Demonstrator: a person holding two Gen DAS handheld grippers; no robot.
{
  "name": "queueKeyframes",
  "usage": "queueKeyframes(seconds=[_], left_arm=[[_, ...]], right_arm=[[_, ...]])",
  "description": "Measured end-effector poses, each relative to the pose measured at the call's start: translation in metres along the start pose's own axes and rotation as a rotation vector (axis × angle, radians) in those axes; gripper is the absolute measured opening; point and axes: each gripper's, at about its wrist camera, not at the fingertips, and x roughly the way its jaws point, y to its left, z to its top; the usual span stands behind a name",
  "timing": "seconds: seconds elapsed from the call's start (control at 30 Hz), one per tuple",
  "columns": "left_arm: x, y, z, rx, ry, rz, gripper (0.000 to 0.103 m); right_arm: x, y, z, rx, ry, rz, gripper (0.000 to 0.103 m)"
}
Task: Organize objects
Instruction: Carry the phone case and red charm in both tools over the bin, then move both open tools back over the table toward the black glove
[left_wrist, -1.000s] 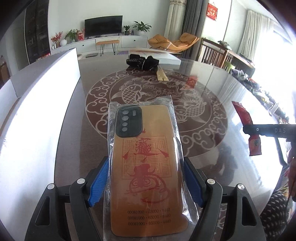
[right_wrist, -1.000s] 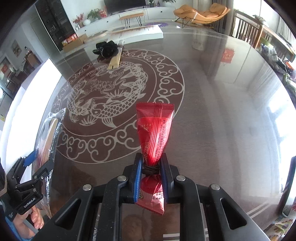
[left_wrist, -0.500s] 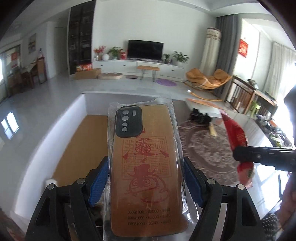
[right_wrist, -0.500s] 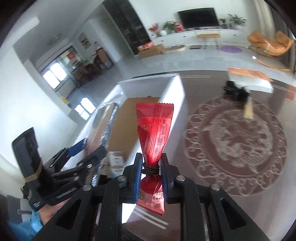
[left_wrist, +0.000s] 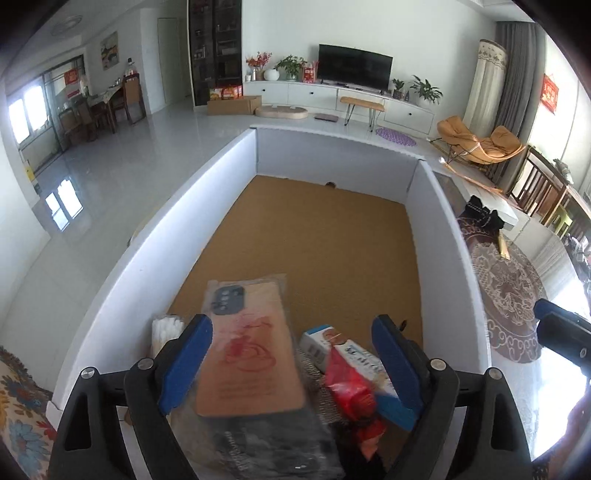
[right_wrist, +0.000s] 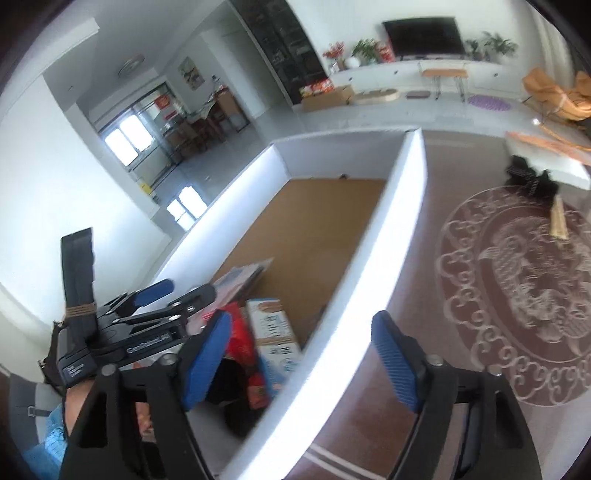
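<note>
My left gripper (left_wrist: 291, 354) is open above the near end of a white-walled box (left_wrist: 439, 229) with a brown floor. The bagged orange phone case (left_wrist: 251, 354) lies in the box below it. A red snack packet (left_wrist: 351, 384) lies beside the case on a white and blue carton (left_wrist: 365, 362). My right gripper (right_wrist: 303, 354) is open and empty above the box's right wall (right_wrist: 391, 236). The red packet (right_wrist: 242, 339) and carton (right_wrist: 275, 332) show in the box. My left gripper (right_wrist: 173, 295) shows at the left.
A pack of cotton swabs (left_wrist: 166, 332) lies in the box's near left corner. On the glass table with the dragon pattern (right_wrist: 524, 280), a black item (right_wrist: 532, 181) and a wooden comb (right_wrist: 559, 221) lie at the far end. A white slab (left_wrist: 495, 203) sits behind them.
Both grippers moved left over the box and opened. The phone case and the red snack packet dropped from the jaws into the box.
</note>
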Motion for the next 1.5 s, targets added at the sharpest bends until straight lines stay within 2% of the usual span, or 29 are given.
queueKeyframes(seconds=[0.03, 0.07, 0.13, 0.27, 0.37, 0.43, 0.53, 0.73, 1.03, 1.5], left_arm=[[-0.004, -0.010, 0.001, 0.008, -0.012, -0.024, 0.088], [-0.008, -0.023, 0.002, 0.020, -0.025, -0.054, 0.088], [-0.018, -0.054, 0.005, 0.057, -0.039, -0.119, 0.088], [-0.038, -0.127, -0.004, 0.190, -0.048, -0.266, 0.091], [-0.044, -0.176, -0.024, 0.268, -0.018, -0.377, 0.103], [-0.037, -0.203, -0.041, 0.297, 0.031, -0.426, 0.103], [-0.012, -0.232, -0.063, 0.320, 0.099, -0.423, 0.103], [0.034, -0.242, -0.083, 0.318, 0.114, -0.288, 0.103], [0.079, -0.247, -0.079, 0.317, 0.134, -0.204, 0.103], [0.102, -0.255, -0.064, 0.307, 0.122, -0.167, 0.103]], right_arm=[[-0.012, -0.016, -0.004, 0.015, -0.043, -0.048, 0.098], [-0.022, -0.035, -0.010, 0.039, -0.080, -0.101, 0.103], [-0.040, -0.077, -0.024, 0.097, -0.111, -0.225, 0.103], [-0.043, -0.167, -0.060, 0.198, -0.051, -0.525, 0.103], [-0.052, -0.208, -0.089, 0.216, -0.013, -0.643, 0.103], [-0.058, -0.216, -0.101, 0.207, -0.020, -0.689, 0.103], [-0.064, -0.214, -0.114, 0.177, -0.038, -0.719, 0.103], [-0.064, -0.215, -0.118, 0.183, -0.038, -0.705, 0.103], [-0.062, -0.214, -0.120, 0.202, -0.027, -0.693, 0.103], [-0.062, -0.222, -0.124, 0.260, -0.013, -0.663, 0.103]])
